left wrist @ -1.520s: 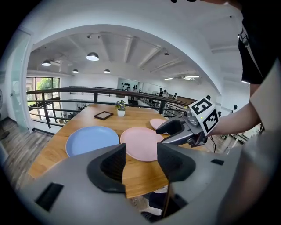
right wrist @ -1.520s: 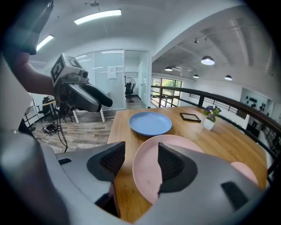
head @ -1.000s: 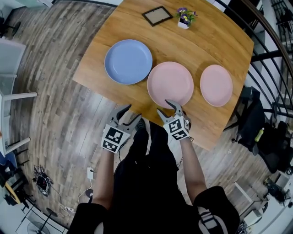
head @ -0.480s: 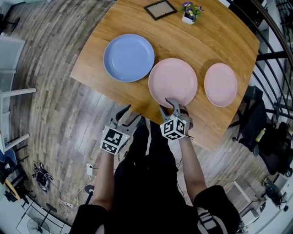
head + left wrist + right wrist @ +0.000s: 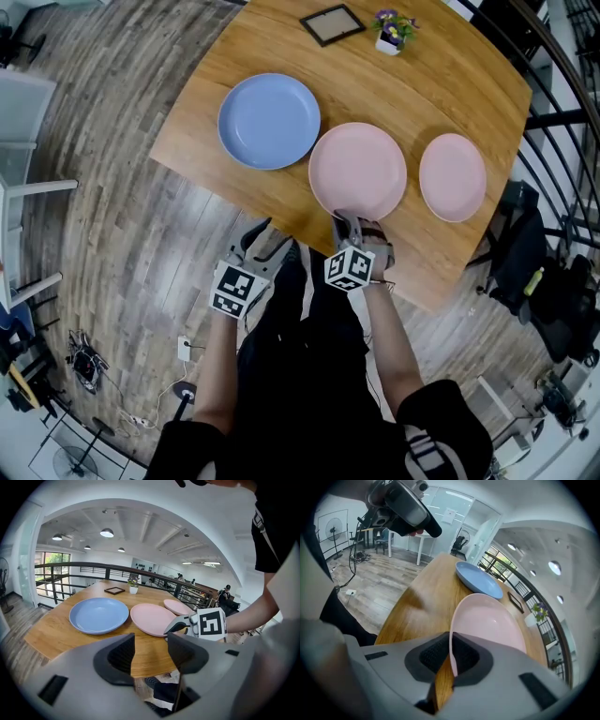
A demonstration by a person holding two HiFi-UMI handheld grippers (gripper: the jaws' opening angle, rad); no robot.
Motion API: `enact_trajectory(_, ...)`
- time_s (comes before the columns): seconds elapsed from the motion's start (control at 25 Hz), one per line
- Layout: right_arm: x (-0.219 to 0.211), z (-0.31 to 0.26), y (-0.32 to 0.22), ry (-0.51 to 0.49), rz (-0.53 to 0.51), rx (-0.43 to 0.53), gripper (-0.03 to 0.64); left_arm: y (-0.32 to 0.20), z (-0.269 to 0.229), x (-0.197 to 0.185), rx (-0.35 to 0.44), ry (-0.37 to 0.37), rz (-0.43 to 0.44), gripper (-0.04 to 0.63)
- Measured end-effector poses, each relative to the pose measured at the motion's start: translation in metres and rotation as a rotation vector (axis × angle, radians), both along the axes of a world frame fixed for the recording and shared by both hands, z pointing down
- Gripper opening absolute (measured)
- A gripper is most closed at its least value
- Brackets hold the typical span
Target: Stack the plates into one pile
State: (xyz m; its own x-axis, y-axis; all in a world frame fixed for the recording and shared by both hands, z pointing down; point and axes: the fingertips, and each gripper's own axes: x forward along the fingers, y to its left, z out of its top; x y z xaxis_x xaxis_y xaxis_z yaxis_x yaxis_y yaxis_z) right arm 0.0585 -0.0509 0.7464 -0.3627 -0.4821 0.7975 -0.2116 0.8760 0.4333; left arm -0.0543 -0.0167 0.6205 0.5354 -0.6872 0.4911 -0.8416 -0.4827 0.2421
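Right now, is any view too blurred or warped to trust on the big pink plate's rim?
Head view: sharp, evenly lit, though fisheye bows the table edges. Right gripper view: the big pink plate rim reads crisp between the fingers, which have just been closing on it; wide-angle stretch elongates it. Left gripper view: bright ceiling lamps, little glare below.

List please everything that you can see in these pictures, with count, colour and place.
table: one, light wood, centre of the head view
blue plate: one, blue, table's left part
large pink plate: one, pink, middle, at the near edge
small pink plate: one, pink, right of the large one, apart from it
picture frame: one, dark, far edge
flower pot: one, white, purple flowers, beside the frame
left gripper: one, grey, open, empty
right gripper: one, grey, jaws just been closing, shut on the large pink plate's near rim
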Motion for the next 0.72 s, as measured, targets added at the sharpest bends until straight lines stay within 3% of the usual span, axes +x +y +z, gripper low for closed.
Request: enact_trajectory(0.72, 0.001, -0.031, 0.007, -0.009, -0.005, 0.001, 0.021, -0.003, -0.036, 0.007, 0.06, 0.002, 0.009, 0.235)
